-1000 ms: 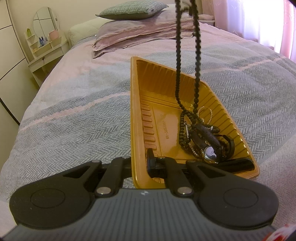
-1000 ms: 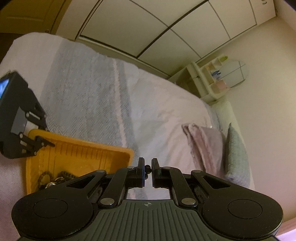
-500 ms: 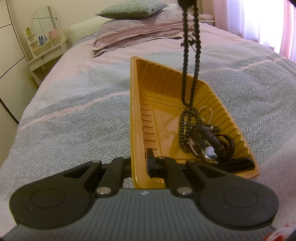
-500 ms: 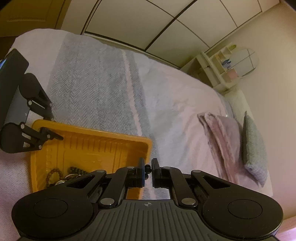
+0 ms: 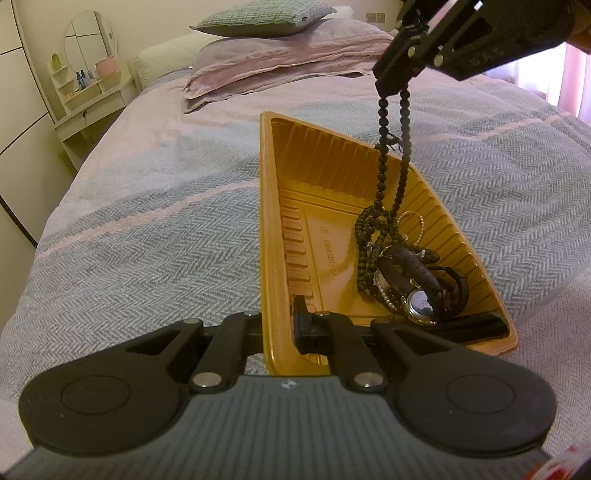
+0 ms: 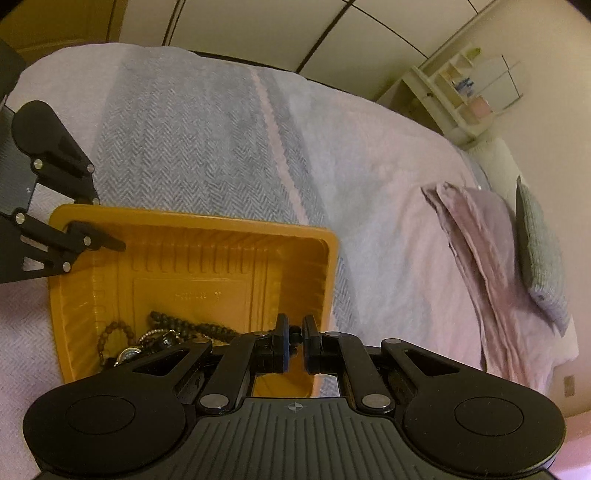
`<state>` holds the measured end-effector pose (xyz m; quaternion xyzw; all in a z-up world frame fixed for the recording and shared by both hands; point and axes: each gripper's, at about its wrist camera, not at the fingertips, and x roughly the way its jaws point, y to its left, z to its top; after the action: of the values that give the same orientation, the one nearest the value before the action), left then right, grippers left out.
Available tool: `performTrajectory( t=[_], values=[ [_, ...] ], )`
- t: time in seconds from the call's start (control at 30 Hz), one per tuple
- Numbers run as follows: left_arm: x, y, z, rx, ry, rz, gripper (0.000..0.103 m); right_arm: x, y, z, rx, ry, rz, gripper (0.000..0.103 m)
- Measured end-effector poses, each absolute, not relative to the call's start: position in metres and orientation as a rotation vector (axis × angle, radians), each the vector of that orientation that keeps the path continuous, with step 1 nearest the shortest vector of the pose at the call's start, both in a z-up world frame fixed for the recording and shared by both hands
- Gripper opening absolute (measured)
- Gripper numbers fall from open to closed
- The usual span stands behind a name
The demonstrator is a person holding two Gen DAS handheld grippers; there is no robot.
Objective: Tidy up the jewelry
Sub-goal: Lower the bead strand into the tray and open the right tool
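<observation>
An orange plastic tray (image 5: pixel 280 206) lies on the bed. My left gripper (image 5: pixel 279 321) is shut on the tray's near-left rim, also seen in the right wrist view (image 6: pixel 92 236). My right gripper (image 6: pixel 294 332) is shut on a black bead necklace (image 5: pixel 384 166) and holds it above the tray (image 6: pixel 192 229); the gripper shows at the top right of the left wrist view (image 5: pixel 395 85). The necklace hangs down, its lower end coiled in the tray on a wristwatch (image 5: pixel 421 302), a pearl bracelet (image 5: pixel 413 221) and a brown bead bracelet (image 6: pixel 110 332).
The bed carries a grey and pink herringbone blanket (image 5: pixel 147 229). Pillows (image 5: pixel 266 48) are stacked at the head. A white vanity with a mirror (image 5: pixel 88 77) stands beside the bed. A wardrobe wall (image 6: pixel 258 29) runs along the far side.
My right gripper has come down toward the tray with the necklace, and more of the necklace now lies coiled in the tray. My left gripper has kept its hold on the rim.
</observation>
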<state>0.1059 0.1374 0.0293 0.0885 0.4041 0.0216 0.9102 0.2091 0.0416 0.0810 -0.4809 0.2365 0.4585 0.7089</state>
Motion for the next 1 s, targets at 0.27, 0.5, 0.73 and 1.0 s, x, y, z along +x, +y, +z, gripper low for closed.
performTrajectory(
  t=[0.27, 0.5, 0.73, 1.0],
  values=[
    [0.106, 0.137, 0.029, 0.181, 0.834, 0.046, 0.006, 0.212, 0.041, 0.082, -1.000, 0.530, 1.030, 0.007],
    [0.106, 0.139, 0.029, 0.173, 0.835, 0.049, 0.006, 0.216, 0.032, 0.106, -0.914, 0.500, 0.989, 0.007],
    [0.106, 0.139, 0.028, 0.165, 0.836, 0.052, 0.006, 0.214, 0.008, 0.109, -0.812, 0.544, 0.929, 0.008],
    [0.103, 0.142, 0.028, 0.144, 0.831, 0.053, 0.006, 0.210, -0.037, 0.089, -0.607, 0.654, 0.873, 0.025]
  ],
)
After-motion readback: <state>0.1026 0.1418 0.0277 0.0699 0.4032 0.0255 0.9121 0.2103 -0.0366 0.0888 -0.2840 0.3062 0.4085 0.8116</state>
